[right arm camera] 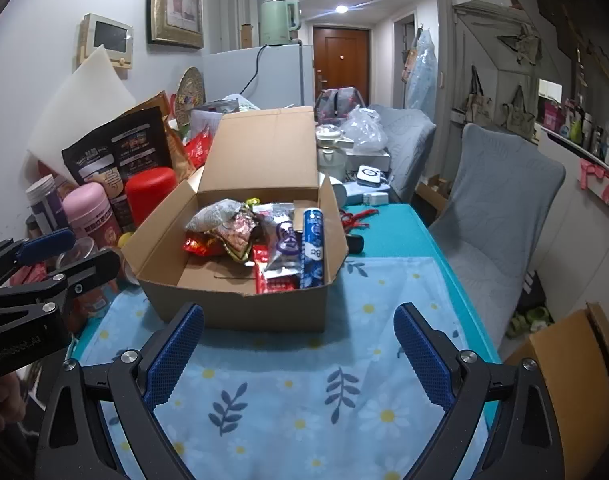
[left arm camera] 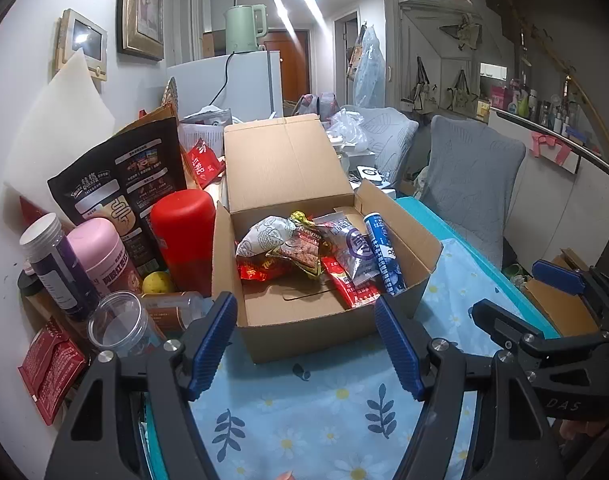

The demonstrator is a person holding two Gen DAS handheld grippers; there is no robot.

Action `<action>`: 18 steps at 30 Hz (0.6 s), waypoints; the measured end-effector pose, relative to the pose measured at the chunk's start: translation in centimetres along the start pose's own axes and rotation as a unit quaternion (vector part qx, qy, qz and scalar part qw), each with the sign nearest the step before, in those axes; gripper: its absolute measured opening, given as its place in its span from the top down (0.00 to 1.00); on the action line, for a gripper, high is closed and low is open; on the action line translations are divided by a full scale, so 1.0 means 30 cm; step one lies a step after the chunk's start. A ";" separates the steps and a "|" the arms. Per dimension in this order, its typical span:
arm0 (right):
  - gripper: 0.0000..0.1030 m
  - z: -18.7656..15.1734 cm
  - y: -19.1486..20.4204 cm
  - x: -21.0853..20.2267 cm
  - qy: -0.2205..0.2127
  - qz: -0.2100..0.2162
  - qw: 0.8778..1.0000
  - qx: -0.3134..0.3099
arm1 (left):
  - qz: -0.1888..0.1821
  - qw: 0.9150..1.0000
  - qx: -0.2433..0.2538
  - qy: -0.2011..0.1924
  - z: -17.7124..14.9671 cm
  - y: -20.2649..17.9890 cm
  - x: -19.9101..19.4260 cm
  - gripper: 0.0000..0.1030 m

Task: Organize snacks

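While both grippers, left gripper and right gripper, hover open and empty, the cardboard box already holds snacks; closing its lid appears next.

Setting: lived-in home, combined dining and living space.
- Gilt-framed picture on white wall.
- Pale green electric kettle atop white compact fridge.
- Brown wooden entrance door at end of hallway.
- Grey fabric-covered chair beside table with blue daisy-print cloth.
- Canvas tote bags hung on wall.
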State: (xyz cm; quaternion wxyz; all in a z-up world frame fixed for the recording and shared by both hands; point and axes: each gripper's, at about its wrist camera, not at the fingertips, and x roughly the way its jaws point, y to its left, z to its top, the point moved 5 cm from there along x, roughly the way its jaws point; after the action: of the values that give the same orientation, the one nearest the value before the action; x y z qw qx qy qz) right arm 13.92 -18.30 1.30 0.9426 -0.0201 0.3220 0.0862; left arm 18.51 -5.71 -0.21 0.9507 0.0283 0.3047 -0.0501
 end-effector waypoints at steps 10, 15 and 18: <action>0.06 0.009 0.006 0.003 0.000 0.002 1.000 -0.006 | 0.003 1.000 -0.002 0.004 0.002 0.009 0.008 0.31; 0.06 0.014 0.008 0.010 0.002 0.005 1.000 -0.005 | 0.004 1.000 -0.005 0.010 0.001 0.019 0.016 0.31; 0.06 0.016 0.010 0.015 0.003 0.003 1.000 -0.007 | 0.005 1.000 -0.005 0.012 0.000 0.020 0.021 0.31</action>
State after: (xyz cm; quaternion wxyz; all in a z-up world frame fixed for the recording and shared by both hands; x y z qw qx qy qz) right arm 14.51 -17.91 1.43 0.9411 -0.0259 0.3244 0.0915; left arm 19.09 -5.17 -0.58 0.9475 0.0258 0.3158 -0.0431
